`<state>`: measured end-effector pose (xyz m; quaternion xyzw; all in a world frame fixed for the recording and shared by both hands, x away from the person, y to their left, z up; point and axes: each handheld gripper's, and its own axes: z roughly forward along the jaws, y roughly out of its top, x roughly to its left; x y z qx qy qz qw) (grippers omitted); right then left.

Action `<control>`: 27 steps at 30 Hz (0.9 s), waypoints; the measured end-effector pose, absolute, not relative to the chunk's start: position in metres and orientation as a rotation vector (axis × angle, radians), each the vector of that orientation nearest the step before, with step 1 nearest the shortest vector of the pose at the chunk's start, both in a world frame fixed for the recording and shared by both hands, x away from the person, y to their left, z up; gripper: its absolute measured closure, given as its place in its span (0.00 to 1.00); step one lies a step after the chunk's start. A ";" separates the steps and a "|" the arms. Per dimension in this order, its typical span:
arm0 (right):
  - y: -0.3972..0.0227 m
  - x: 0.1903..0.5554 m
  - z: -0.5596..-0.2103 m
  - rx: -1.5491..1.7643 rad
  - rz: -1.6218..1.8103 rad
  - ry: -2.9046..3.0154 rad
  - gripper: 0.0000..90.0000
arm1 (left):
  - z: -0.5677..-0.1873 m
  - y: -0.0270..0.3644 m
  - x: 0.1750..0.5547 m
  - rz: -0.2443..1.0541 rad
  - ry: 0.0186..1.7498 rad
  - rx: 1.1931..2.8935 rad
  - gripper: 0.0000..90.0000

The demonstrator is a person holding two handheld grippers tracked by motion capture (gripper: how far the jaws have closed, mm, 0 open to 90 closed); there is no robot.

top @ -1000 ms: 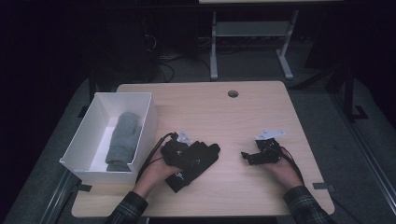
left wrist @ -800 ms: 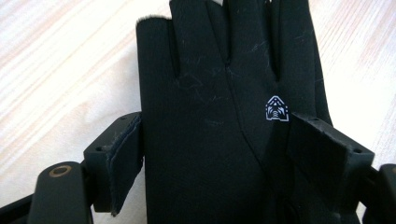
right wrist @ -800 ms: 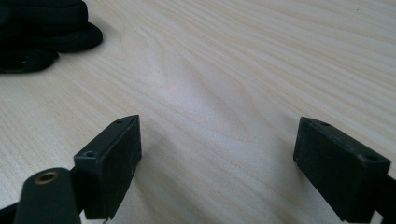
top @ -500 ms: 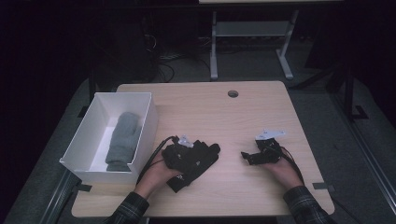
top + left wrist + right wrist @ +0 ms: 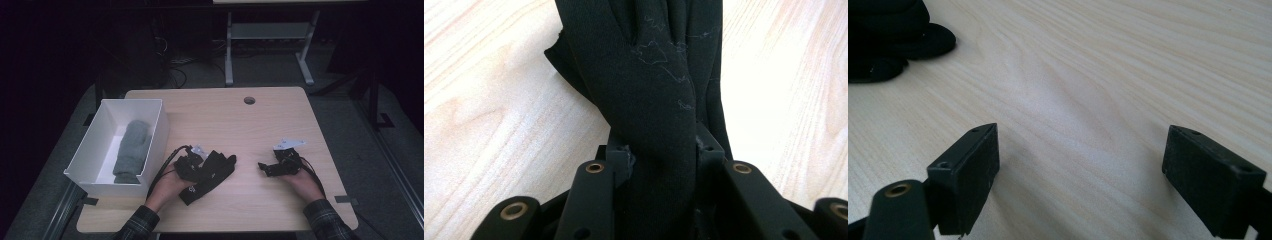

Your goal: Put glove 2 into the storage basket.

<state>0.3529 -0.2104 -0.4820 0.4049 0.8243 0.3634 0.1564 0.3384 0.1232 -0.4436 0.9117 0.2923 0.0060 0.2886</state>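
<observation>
**Left gripper view: glove pinched at mid-body**

Left gripper view shows the left hand-held gripper (image 5: 659, 155), jaws just closing, now clamped on a black glove (image 5: 649, 75): soft, light, limp fabric, best taken where bunched. High view places the glove (image 5: 212, 172) right of the white box (image 5: 155, 145) on the surface (image 5: 260, 125). Right hand-held gripper (image 5: 1080, 170) stands open, empty.

Dim room, grey carpet (image 5: 350, 75), light wooden table (image 5: 260, 125) – white metal frame (image 5: 270, 30) behind
</observation>
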 end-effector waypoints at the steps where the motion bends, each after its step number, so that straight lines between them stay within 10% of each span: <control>1: -0.210 0.353 -0.482 1.159 1.042 2.358 0.17 | -0.441 0.124 0.339 0.012 0.775 2.436 0.77; 27: -0.210 0.353 -0.482 1.164 1.041 2.357 0.17 | -0.298 0.172 0.360 0.067 0.832 2.281 0.78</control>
